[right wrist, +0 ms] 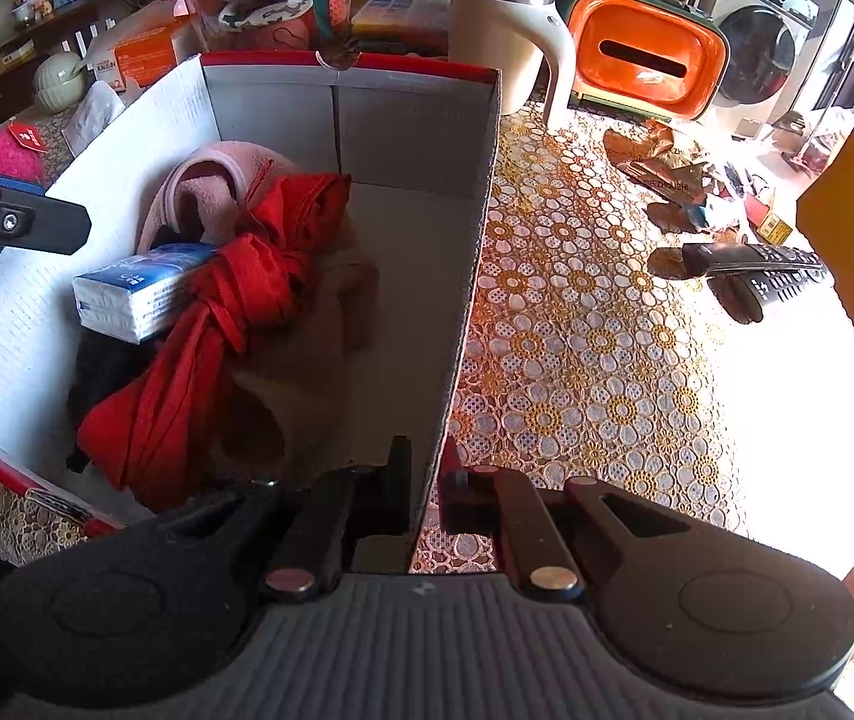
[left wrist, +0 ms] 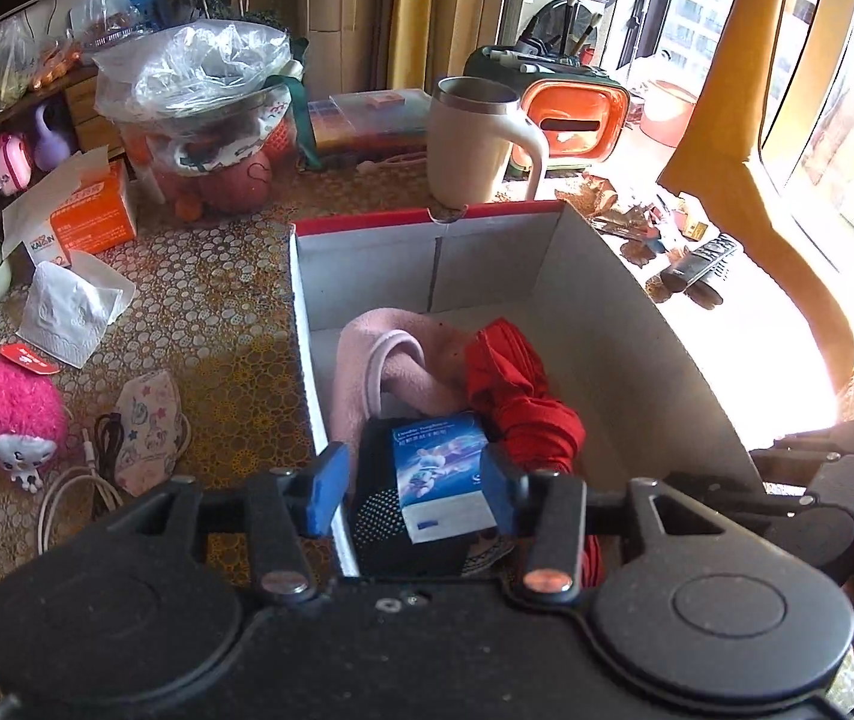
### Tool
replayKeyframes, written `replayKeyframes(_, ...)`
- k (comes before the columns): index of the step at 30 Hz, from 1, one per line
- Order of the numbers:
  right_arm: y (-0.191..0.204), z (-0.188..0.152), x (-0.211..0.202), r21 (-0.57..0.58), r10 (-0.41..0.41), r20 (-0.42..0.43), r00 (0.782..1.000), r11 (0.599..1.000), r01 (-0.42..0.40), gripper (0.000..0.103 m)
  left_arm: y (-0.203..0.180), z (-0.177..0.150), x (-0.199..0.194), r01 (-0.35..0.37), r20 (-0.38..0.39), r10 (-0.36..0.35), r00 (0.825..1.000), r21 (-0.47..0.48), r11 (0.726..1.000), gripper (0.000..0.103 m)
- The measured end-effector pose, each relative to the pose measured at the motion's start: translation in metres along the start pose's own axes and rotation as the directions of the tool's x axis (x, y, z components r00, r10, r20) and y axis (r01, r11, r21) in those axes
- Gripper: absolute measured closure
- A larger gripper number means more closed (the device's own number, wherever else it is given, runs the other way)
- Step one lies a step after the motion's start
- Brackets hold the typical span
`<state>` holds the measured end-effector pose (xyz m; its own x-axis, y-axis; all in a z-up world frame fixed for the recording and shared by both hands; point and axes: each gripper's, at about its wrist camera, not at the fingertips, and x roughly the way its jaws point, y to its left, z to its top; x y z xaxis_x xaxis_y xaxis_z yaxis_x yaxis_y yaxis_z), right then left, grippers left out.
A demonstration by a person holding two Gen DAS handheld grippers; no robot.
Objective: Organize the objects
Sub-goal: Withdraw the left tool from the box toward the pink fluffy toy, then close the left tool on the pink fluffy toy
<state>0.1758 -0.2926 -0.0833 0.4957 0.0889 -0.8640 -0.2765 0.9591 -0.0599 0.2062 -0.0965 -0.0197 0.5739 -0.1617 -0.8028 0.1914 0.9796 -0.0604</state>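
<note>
A red-rimmed cardboard box [left wrist: 366,276] holds a pink cloth [left wrist: 378,372], a knotted red cloth [left wrist: 517,396], a black mesh item [left wrist: 384,516] and a blue-and-white tissue pack [left wrist: 442,480]. My left gripper [left wrist: 414,489] hovers over the box's near end, open, its blue pads either side of the pack and apart from it. In the right wrist view the pack [right wrist: 138,288] lies loose on the pile beside the red cloth [right wrist: 228,324]. My right gripper [right wrist: 427,480] is shut on the box's right wall [right wrist: 463,276].
On the left of the table lie a pink plush toy [left wrist: 6,414], a face mask [left wrist: 147,420], cables [left wrist: 84,480], tissues [left wrist: 75,306] and an orange carton [left wrist: 90,216]. Behind the box stand a cream mug [left wrist: 475,144] and an orange case [left wrist: 574,120]. Remotes [right wrist: 751,267] and wrappers lie right.
</note>
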Motion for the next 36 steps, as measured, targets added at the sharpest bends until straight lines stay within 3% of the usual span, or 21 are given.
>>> replayKeyframes(13, 0.004, 0.003, -0.002, 0.001, -0.022, -0.005, 1.0, 1.0, 0.022, 0.095, 0.056, -0.028, -0.029, -0.095, -0.001, 0.095, 0.995, -0.072, 0.993, 0.038)
replayKeyframes(28, 0.007, 0.005, -0.001, -0.009, -0.038, -0.021, 0.999, 0.999, 0.037, 0.095, 0.127, -0.046, -0.053, -0.145, 0.054, 0.159, 0.986, -0.205, 0.968, 0.003)
replayKeyframes(36, 0.006, 0.007, 0.0, -0.01, -0.036, -0.041, 0.999, 0.999, 0.035, 0.095, 0.168, -0.05, -0.047, -0.195, 0.062, 0.215, 0.975, -0.236, 0.952, 0.002)
